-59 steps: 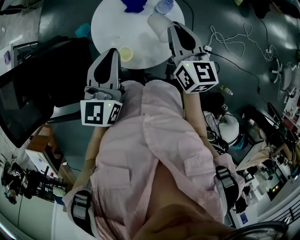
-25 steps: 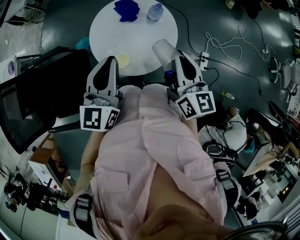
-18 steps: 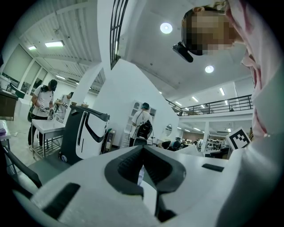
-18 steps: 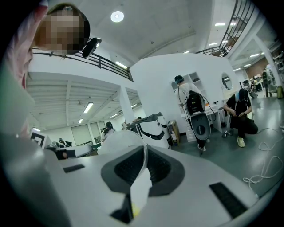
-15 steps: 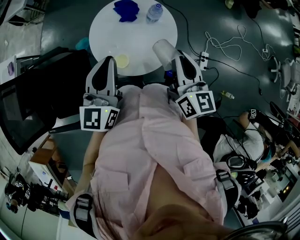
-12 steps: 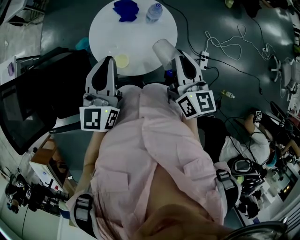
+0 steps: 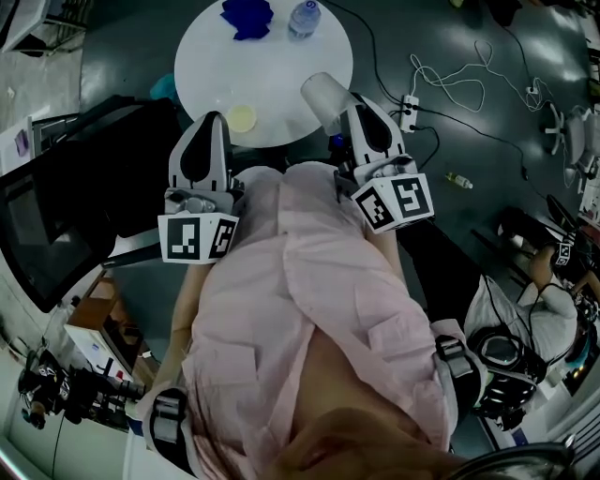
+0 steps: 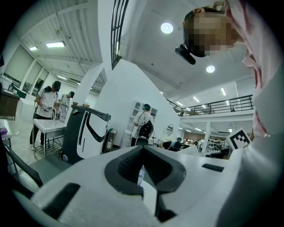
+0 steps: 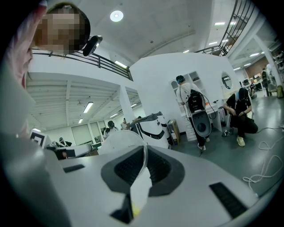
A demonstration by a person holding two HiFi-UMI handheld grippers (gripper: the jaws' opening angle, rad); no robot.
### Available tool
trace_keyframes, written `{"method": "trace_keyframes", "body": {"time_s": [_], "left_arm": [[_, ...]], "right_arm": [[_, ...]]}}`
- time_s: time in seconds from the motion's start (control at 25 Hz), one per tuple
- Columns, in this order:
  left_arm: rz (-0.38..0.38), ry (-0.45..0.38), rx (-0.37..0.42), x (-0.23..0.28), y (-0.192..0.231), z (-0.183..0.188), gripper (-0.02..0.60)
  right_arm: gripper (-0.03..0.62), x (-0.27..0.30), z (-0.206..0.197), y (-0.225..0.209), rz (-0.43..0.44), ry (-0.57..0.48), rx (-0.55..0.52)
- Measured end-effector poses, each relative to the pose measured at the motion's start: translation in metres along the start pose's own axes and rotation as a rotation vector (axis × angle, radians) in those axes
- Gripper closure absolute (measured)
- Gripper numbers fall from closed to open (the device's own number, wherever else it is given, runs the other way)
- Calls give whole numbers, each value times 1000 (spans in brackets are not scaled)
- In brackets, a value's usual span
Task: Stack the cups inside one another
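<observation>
While the right gripper [image 7: 351, 101] is clamped tight on a pale, translucent cup [image 7: 322, 94], the left gripper [image 7: 211, 122] holds nothing. In the right gripper view the right gripper [image 9: 144, 148] has its two dark pads pressed together on the thin wall of the cup [image 9: 117, 142] at its rim, one pad inside and one outside, and the body of the cup bulges away to the left of the jaws. From the head view this cup lies tilted at the tip of the gripper, overlapping the near right edge of the round white counter [image 7: 281, 56]; whether it touches the counter cannot be told. In the left gripper view the left gripper [image 8: 142, 150] has its pads meeting at the tips, with only a narrow slit below them and no object gripped there. A second, yellowish cup [image 7: 242, 117] stands upright on the counter close to its near edge, just ahead of the left gripper's tips and apart from the held cup. At the far side of the counter lie a crumpled blue object [image 7: 247, 14] and, just beside it, a water bottle [image 7: 304, 14]. Both grippers are held out in front of the person's pink shirt [image 7: 300, 300], the left one at the left of the yellowish cup's side, the right one angled toward the counter's right edge.
</observation>
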State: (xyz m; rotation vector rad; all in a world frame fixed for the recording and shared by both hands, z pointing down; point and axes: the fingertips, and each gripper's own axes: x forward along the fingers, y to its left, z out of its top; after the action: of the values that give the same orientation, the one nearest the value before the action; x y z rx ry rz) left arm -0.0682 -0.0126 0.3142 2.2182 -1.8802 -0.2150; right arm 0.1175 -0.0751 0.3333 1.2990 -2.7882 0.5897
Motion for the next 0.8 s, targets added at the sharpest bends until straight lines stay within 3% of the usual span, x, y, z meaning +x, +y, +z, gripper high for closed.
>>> {"method": "trace_keyframes", "body": {"time_s": [0.8], "left_arm": [[-17,23,-7,-1,-4,-5,566]], "right_arm": [[557,-7,-4,-1,-15,9,11]]}}
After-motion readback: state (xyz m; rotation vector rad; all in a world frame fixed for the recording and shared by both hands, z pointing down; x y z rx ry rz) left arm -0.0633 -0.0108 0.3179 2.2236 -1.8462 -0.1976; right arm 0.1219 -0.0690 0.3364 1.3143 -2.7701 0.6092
